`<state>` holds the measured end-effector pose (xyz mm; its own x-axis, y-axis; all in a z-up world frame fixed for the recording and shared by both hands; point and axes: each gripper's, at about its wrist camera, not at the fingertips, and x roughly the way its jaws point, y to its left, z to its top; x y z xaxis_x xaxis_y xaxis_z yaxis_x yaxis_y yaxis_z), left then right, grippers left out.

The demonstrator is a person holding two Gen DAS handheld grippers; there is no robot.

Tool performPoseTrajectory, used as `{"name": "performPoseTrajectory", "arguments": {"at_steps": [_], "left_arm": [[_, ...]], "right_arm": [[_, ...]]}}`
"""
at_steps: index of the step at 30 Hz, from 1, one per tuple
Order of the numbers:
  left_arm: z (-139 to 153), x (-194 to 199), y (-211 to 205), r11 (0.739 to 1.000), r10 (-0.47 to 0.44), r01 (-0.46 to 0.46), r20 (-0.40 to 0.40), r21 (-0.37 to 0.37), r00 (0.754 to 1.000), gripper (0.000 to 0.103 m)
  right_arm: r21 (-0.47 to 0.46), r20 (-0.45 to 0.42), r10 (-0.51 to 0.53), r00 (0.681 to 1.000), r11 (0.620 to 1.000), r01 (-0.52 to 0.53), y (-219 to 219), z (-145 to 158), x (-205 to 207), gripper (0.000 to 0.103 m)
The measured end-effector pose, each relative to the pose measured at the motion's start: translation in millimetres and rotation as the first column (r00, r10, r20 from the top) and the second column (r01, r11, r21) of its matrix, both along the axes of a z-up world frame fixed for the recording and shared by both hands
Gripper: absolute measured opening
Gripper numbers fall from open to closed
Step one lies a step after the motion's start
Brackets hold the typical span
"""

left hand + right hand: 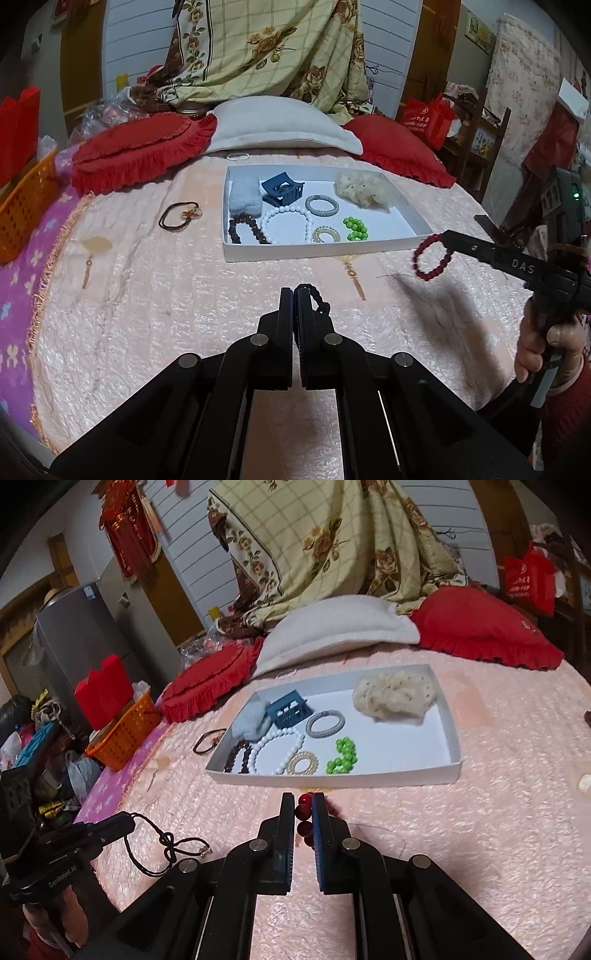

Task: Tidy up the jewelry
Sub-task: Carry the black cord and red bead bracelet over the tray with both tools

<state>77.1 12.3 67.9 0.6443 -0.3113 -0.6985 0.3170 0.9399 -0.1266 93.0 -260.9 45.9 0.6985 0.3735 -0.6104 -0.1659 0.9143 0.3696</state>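
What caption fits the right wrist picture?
Right gripper pinching a red bead bracelet near the white tray of jewelry.

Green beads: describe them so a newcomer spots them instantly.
Find the white tray on the pink bedspread. Look along its near edge, just right of the gold coil ring and the white bead necklace. The green beads lie there in a small curled clump, the only bright green thing in the tray.
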Motion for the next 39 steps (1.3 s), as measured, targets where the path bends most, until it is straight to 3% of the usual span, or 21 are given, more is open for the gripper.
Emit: {"name": "performPoseTrajectory", "arguments": {"at_steps": [15,30,39], "left_arm": [[8.7,-18.3,-6.5,0.982,0.093,-0.102,0.064,0.158,0.994,0.001],[23.2,-27.2,-3.4,0.966,0.137,-0.153,0.090,0.208,0.987,0.001],[25.7,-14.3,-16.1,0.959,0.117,-0.140,0.104,0.248,0.988,0.001]], "right_arm": [[-0.076,0.046,-0.013,0.999,0.997,0.017,6.6,16.5,-33.2,0.009],[-0.117,0.090,-0.006,0.996,0.993,0.016,11.3,39.7,-48.9,0.009],[-0.141,0.099,-0.003,0.995,0.990,0.017,10.1,50.4,-33.1,0.009]]}}
